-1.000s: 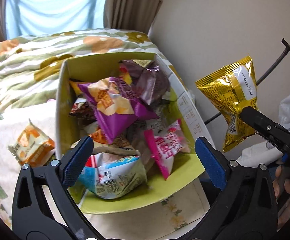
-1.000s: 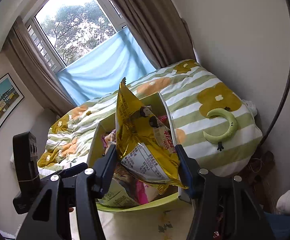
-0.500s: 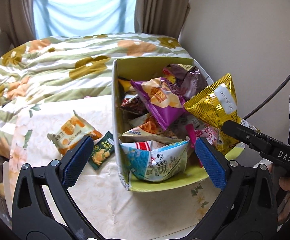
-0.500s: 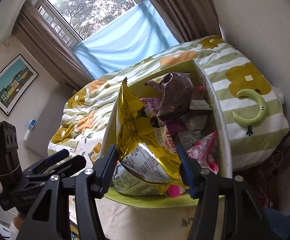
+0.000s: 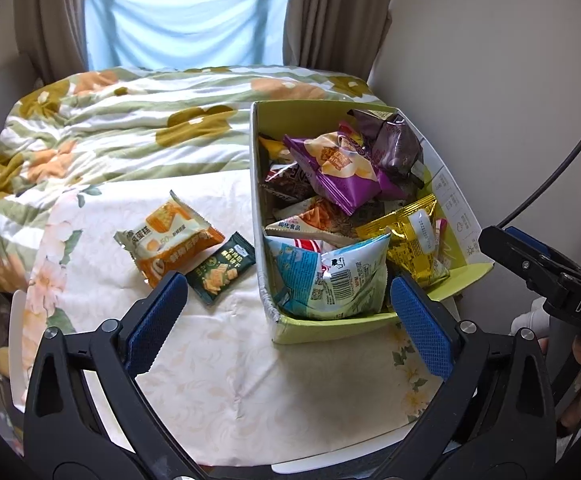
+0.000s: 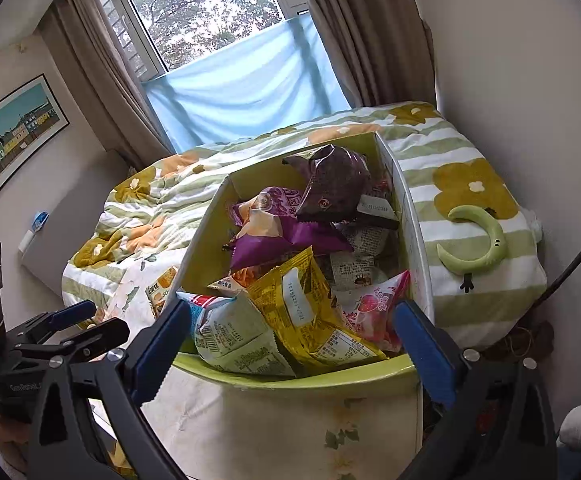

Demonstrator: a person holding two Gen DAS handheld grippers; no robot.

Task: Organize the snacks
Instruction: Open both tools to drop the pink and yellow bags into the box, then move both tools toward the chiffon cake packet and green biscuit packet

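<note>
A yellow-green cardboard box [image 5: 256, 184] stands on a floral cloth, filled with several snack bags. A gold bag [image 5: 412, 240] lies near its front right corner; it also shows in the right wrist view [image 6: 302, 308]. An orange snack bag [image 5: 168, 236] and a small dark green packet [image 5: 220, 268] lie on the cloth left of the box. My left gripper [image 5: 286, 316] is open and empty, hovering in front of the box. My right gripper [image 6: 286, 344] is open and empty just over the box's [image 6: 202, 240] near end.
A bed with a green striped floral quilt [image 5: 122, 120] lies behind the cloth. A green crescent toy [image 6: 478, 244] rests on the quilt right of the box. A wall [image 5: 490, 60] is close on the right; a window with curtains is behind.
My right gripper opened and let the gold bag fall into the box. My left gripper pulled back and left, so the two packets on the cloth came into view.
</note>
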